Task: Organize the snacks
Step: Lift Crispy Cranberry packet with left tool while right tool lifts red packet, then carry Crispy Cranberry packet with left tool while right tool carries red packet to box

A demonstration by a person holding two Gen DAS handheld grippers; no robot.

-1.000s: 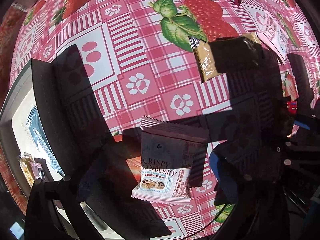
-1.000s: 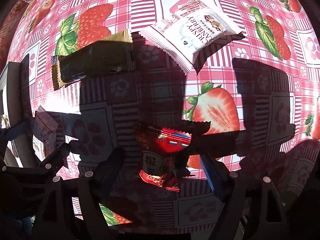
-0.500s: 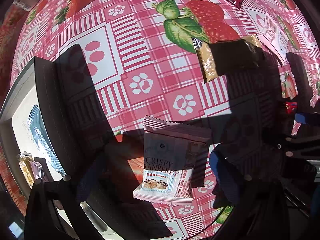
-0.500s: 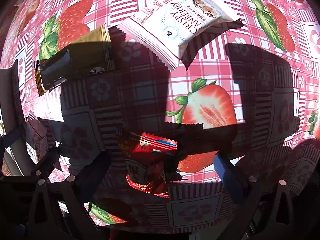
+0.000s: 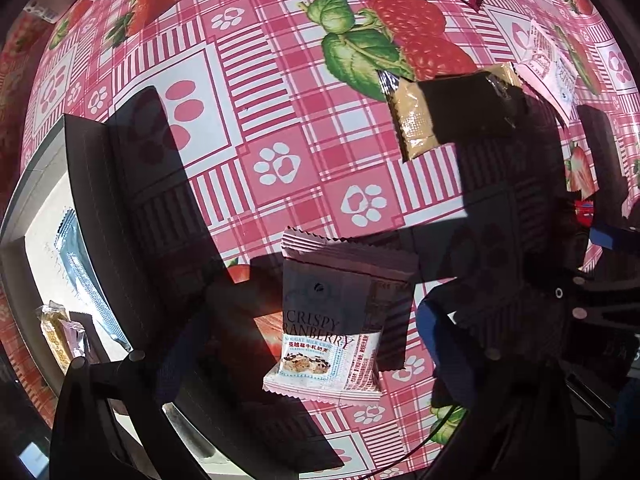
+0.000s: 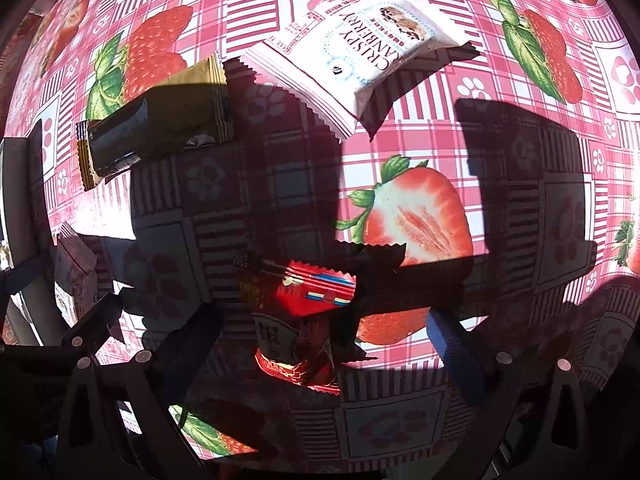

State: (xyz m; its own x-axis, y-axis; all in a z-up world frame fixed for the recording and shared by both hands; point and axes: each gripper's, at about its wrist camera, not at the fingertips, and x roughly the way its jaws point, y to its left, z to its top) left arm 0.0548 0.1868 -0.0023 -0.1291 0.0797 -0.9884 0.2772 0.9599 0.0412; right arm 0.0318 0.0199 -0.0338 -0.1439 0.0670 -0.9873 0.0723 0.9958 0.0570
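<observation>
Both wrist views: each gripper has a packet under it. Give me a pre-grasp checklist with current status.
1. Cranberry packet between the left gripper fingers: ok.
2. Left jaws closing, pads clear of the wrapper: ok.
3. Red packet between the right gripper fingers: ok, though crumpled and partly raised.
4. Right jaws closing, no contact yet: ok.
5. Gold-and-black packet clear of both: ok.
6. Tray has room: ok, bare floor shows.
</observation>
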